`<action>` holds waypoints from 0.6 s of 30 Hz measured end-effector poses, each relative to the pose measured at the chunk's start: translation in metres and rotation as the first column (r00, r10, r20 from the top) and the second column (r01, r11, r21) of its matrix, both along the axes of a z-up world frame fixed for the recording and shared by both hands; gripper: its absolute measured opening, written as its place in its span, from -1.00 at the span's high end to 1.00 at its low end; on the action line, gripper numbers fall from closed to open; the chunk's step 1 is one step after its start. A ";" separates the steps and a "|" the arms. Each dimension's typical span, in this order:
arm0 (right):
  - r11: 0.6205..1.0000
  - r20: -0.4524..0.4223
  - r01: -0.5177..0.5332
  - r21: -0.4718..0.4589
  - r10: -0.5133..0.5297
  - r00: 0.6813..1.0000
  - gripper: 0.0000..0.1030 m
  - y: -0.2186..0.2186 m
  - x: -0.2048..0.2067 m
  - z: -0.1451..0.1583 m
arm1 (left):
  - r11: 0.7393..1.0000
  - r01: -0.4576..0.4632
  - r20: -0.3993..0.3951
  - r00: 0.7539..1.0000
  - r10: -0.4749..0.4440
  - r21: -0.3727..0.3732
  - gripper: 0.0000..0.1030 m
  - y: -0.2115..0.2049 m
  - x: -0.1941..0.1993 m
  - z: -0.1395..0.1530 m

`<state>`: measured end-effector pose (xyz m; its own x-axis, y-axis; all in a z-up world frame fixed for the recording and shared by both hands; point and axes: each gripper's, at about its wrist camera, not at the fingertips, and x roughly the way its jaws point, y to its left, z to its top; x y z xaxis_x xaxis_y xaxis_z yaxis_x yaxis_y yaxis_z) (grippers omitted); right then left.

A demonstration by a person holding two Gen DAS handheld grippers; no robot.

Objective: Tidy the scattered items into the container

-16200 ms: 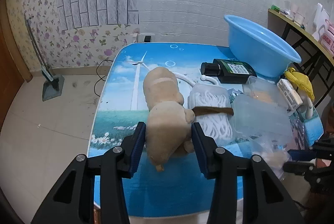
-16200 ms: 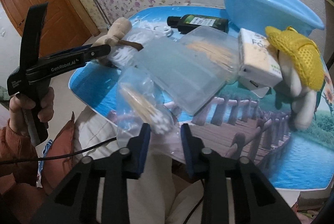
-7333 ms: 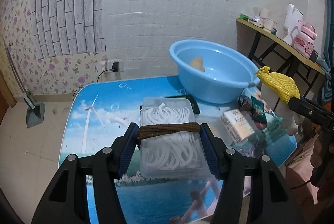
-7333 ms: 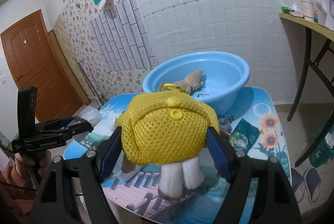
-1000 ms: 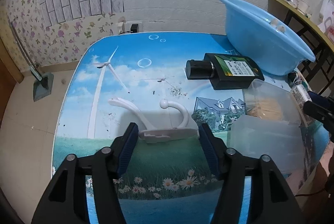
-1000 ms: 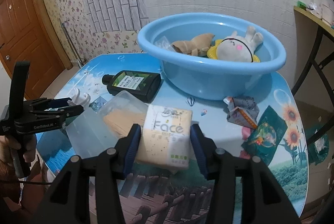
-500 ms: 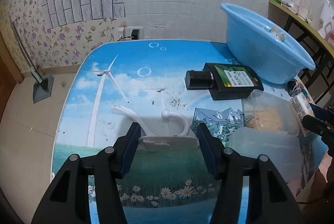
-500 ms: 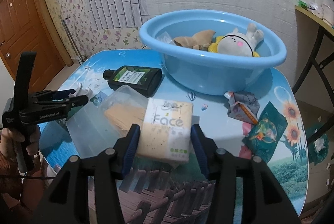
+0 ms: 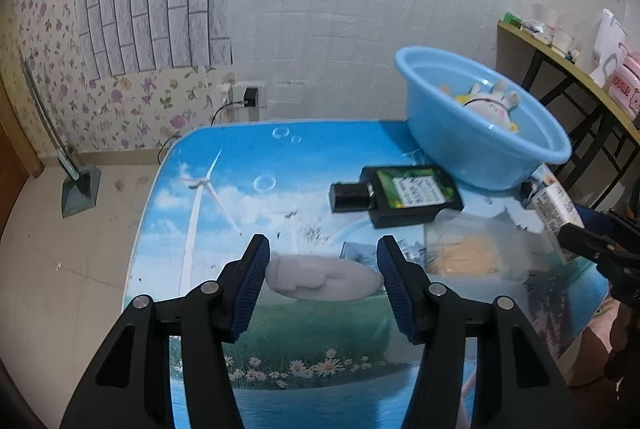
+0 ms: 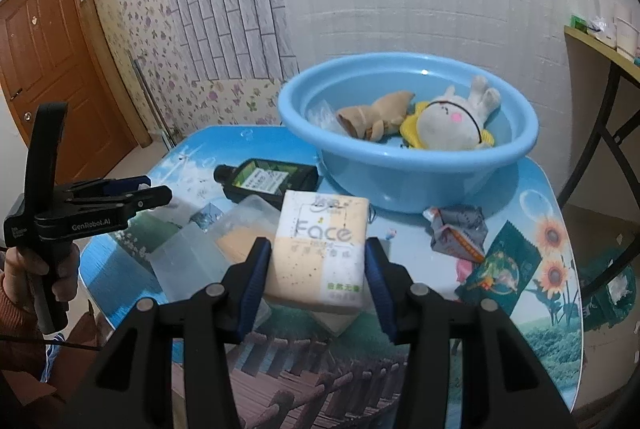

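Note:
My left gripper (image 9: pixel 322 279) is shut on a white plastic hook (image 9: pixel 320 277) and holds it above the table. My right gripper (image 10: pixel 316 269) is shut on a pack of Face tissues (image 10: pixel 320 249), lifted above the table. The blue basin (image 10: pixel 408 165) stands at the back right of the table and holds a brown plush (image 10: pixel 376 117), a white bunny plush (image 10: pixel 452 125) and a clear box. The basin also shows in the left wrist view (image 9: pixel 480 153). The left gripper shows in the right wrist view (image 10: pixel 132 195).
A dark green bottle (image 9: pixel 396 195) lies in front of the basin. Clear plastic boxes (image 10: pixel 224 249) sit near the table's front. A crumpled carton (image 10: pixel 460 229) and a green snack packet (image 10: pixel 504 269) lie on the right. A side table (image 9: pixel 568 69) stands at far right.
My left gripper has lifted the white hook off the table and tilted upward. My right gripper has raised the tissue pack a little toward the basin.

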<state>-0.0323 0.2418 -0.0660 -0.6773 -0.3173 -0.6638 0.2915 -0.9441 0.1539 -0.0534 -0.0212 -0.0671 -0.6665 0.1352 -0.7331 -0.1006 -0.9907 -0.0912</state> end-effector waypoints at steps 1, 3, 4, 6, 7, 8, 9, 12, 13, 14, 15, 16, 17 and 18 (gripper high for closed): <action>1.000 -0.006 -0.003 -0.004 0.003 1.000 0.09 0.000 0.001 0.002 | 1.000 0.003 -0.007 1.000 -0.003 0.000 -0.08 0.001 0.001 0.004; 1.000 -0.014 -0.008 -0.011 0.008 1.000 0.09 0.000 0.001 0.005 | 1.000 0.010 -0.024 1.000 -0.010 0.000 -0.08 0.004 0.002 0.012; 1.000 -0.017 -0.010 -0.013 0.010 1.000 0.09 0.000 0.002 0.006 | 1.000 0.013 -0.030 0.999 -0.013 -0.001 -0.08 0.006 0.003 0.016; 1.000 -0.024 -0.014 -0.021 0.014 1.000 0.10 0.000 0.002 0.008 | 1.000 0.021 -0.043 0.999 -0.021 -0.003 -0.08 0.009 0.003 0.024; 1.000 -0.026 -0.014 -0.023 0.014 1.000 0.10 0.001 0.002 0.009 | 1.000 0.024 -0.047 0.999 -0.024 -0.005 -0.08 0.011 0.003 0.027; 1.000 -0.030 -0.014 -0.027 0.013 0.999 0.10 0.002 0.002 0.009 | 1.000 0.027 -0.051 0.998 -0.028 -0.008 -0.08 0.013 0.003 0.030; 0.999 -0.034 -0.015 -0.032 0.014 0.999 0.10 0.003 0.002 0.011 | 0.999 0.030 -0.054 0.998 -0.031 -0.010 -0.08 0.015 0.002 0.033; 0.999 -0.047 -0.014 -0.042 0.012 0.999 0.09 0.006 0.001 0.016 | 0.999 0.041 -0.058 0.997 -0.042 -0.019 -0.08 0.022 -0.001 0.043; 0.999 -0.054 -0.015 -0.046 0.012 0.998 0.10 0.007 0.001 0.019 | 0.999 0.045 -0.062 0.997 -0.047 -0.021 -0.08 0.024 -0.002 0.047; 0.999 -0.060 -0.015 -0.049 0.012 0.998 0.10 0.007 0.002 0.021 | 0.998 0.051 -0.067 0.996 -0.052 -0.025 -0.08 0.027 -0.003 0.051; 0.998 -0.070 -0.015 -0.053 0.011 0.997 0.10 0.009 0.002 0.025 | 0.998 0.057 -0.073 0.996 -0.059 -0.029 -0.08 0.031 -0.005 0.056; 0.998 -0.080 -0.014 -0.056 0.009 0.997 0.10 0.011 0.002 0.028 | 0.998 0.061 -0.078 0.995 -0.064 -0.032 -0.08 0.034 -0.006 0.059; 0.998 -0.091 -0.011 -0.061 0.005 0.996 0.10 0.013 0.001 0.032 | 0.997 0.068 -0.085 0.994 -0.070 -0.035 -0.08 0.038 -0.009 0.063; 0.998 -0.097 -0.008 -0.063 0.002 0.995 0.10 0.016 -0.002 0.034 | 0.996 0.075 -0.092 0.993 -0.078 -0.039 -0.08 0.042 -0.012 0.068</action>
